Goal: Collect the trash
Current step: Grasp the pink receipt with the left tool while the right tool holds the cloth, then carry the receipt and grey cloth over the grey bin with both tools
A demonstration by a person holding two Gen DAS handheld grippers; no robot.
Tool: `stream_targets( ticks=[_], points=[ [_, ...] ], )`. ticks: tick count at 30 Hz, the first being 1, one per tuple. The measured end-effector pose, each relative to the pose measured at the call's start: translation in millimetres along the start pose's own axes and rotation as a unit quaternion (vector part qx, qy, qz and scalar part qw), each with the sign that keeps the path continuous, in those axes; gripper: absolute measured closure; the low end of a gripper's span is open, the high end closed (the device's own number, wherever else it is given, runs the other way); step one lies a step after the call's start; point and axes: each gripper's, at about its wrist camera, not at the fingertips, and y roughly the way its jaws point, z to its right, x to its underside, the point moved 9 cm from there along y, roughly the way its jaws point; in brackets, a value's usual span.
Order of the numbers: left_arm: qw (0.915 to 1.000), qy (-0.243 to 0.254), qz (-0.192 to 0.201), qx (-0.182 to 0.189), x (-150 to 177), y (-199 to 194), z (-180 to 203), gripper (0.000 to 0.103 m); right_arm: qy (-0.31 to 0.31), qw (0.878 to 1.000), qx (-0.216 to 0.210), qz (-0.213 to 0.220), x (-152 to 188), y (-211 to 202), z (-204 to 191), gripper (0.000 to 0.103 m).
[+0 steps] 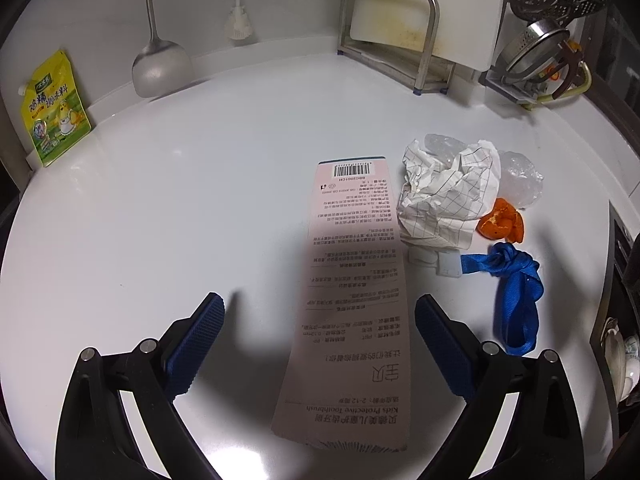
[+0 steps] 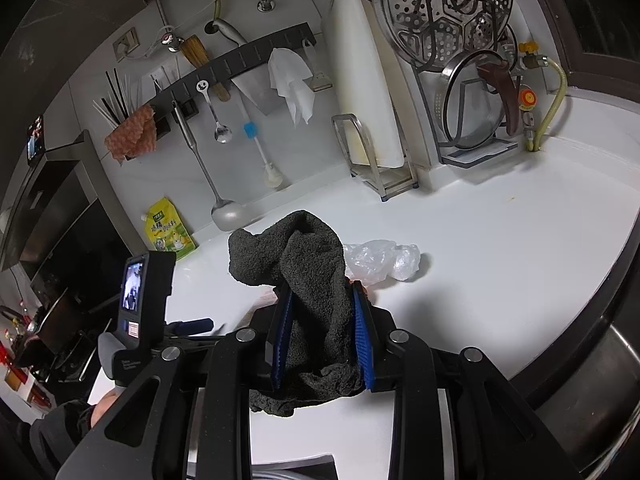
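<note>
In the left wrist view a long pink toothbrush package card (image 1: 354, 280) lies flat on the white counter (image 1: 160, 220). My left gripper (image 1: 320, 308) is open and empty, its blue pads either side of the card's near half, above it. Right of the card lie crumpled grid paper (image 1: 448, 196), clear plastic wrap (image 1: 520, 176), an orange peel (image 1: 502, 224) and a knotted blue strap (image 1: 516, 292). In the right wrist view my right gripper (image 2: 320, 300) is shut on a dark grey cloth (image 2: 304, 268), held above the counter. A clear plastic bag (image 2: 380, 260) lies behind it.
A yellow seasoning pouch (image 1: 54, 110) leans on the back wall at left. A ladle (image 1: 160, 64) and brush (image 1: 239, 20) hang there. A cutting board rack (image 1: 400, 36) and strainers (image 1: 548, 40) stand at the back right. The left hand-held gripper (image 2: 136, 312) shows at left.
</note>
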Motion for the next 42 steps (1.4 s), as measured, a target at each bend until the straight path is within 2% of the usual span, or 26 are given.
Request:
stream_targets(
  ticks=[4,9,14,20,26,42],
  points=[
    [0.9999,0.004,-0.008,-0.005,2.8,5.4,0.9,0.011,0.002,1.000,-0.001,0.000,0.3,0.5,0.0,0.076],
    [0.9998,0.018,-0.002,-0.009,2.0,3.5,4.7,0.026,0.002,1.000,-0.001,-0.001,0.6,0.7,0.5,0.076],
    [0.9995,0.031,0.005,0.002,0.9,-0.9,12.2,0.054,0.001,1.000,0.000,-0.002,1.7,1.5,0.5,0.076],
    [0.9996,0.017,0.007,0.021,1.5,-3.3,10.8,0.055,0.002,1.000,0.000,-0.003,1.5,1.6,0.6,0.076],
    [0.9995,0.011,0.022,0.019,1.9,-12.3,6.2,0.056,-0.002,1.000,0.005,-0.007,4.4,3.5,1.8,0.076],
    [0.9968,0.002,0.079,0.017,11.8,-76.9,-10.0,0.056,-0.020,0.999,0.031,-0.016,23.1,-16.8,-13.9,0.076]
  ],
)
